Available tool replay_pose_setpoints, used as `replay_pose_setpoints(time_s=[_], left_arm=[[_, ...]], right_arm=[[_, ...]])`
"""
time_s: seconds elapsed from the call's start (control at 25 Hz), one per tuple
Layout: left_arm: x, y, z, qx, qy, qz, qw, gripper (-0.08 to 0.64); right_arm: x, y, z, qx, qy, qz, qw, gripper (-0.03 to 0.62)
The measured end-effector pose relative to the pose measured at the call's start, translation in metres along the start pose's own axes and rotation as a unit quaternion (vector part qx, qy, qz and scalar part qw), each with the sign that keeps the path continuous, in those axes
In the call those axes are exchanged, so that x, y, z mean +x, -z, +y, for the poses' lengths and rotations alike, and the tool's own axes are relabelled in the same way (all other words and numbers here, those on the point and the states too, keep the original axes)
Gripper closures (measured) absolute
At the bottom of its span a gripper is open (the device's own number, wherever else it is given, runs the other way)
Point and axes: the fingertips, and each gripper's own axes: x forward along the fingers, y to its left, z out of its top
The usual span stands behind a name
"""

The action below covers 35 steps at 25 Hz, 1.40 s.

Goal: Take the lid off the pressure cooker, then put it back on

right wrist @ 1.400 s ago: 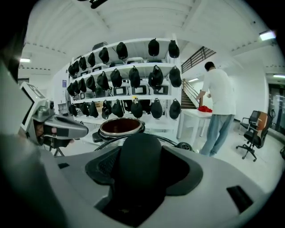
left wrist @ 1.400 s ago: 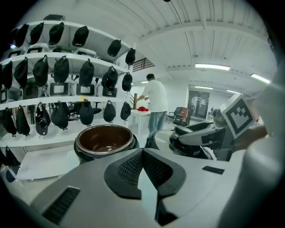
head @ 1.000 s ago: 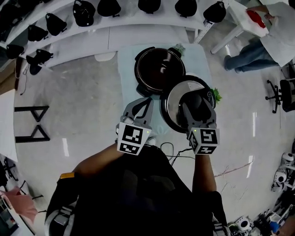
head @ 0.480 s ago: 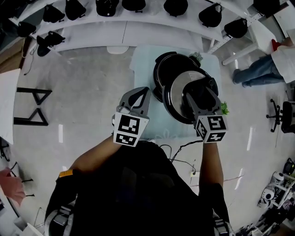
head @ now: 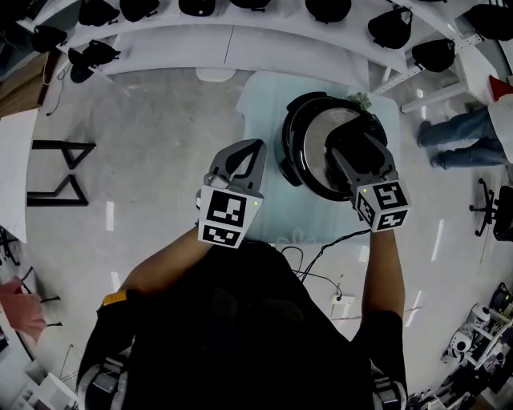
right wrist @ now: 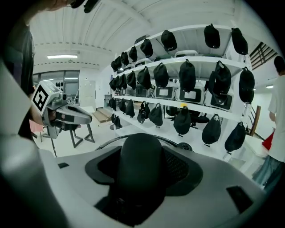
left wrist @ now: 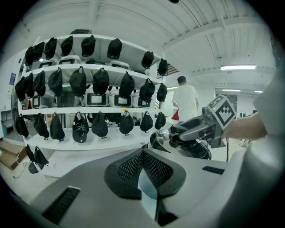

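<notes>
The black pressure cooker (head: 288,152) stands on a table with a pale green cloth (head: 268,104). Its silver lid (head: 315,148) hangs over the pot's mouth and covers nearly all of it; whether it rests on the rim I cannot tell. My right gripper (head: 349,148) is shut on the lid's black handle (right wrist: 141,164), which fills the gap between its jaws in the right gripper view. My left gripper (head: 253,152) is shut and empty, held above the cloth left of the pot. From the left gripper view, the right gripper (left wrist: 176,133) and lid (left wrist: 170,143) show over the pot (left wrist: 152,140).
Curved white shelves with several black caps (head: 329,10) run behind the table. A person in jeans (head: 461,128) stands at the right. Black stand frames (head: 56,192) sit on the floor at left, and a cable (head: 321,256) trails near the table's front. A green sprig (head: 358,98) lies behind the pot.
The right gripper has carried the lid from beside the open pot, at its near right, to over the pot's mouth. The left gripper stays shut and empty.
</notes>
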Motion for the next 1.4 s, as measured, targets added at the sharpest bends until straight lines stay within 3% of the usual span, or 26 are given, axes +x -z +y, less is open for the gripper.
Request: replay_pose_setpoints(time_s=[0.44, 1.12, 1.4], left_arm=[[0.027, 0.001, 0.015, 0.006, 0.000, 0.018, 0.9998, 0.552], [0.037, 0.005, 0.017, 0.003, -0.011, 0.023, 0.9997, 0.554], [0.040, 0.005, 0.012, 0.003, -0.009, 0.023, 0.9997, 0.552]], right_arm=[[0.033, 0.004, -0.018, -0.007, -0.040, 0.004, 0.999, 0.298], [0.055, 0.017, -0.008, -0.050, -0.118, 0.018, 0.992, 0.298], [0.055, 0.018, -0.007, -0.054, -0.128, 0.006, 0.990, 0.295]])
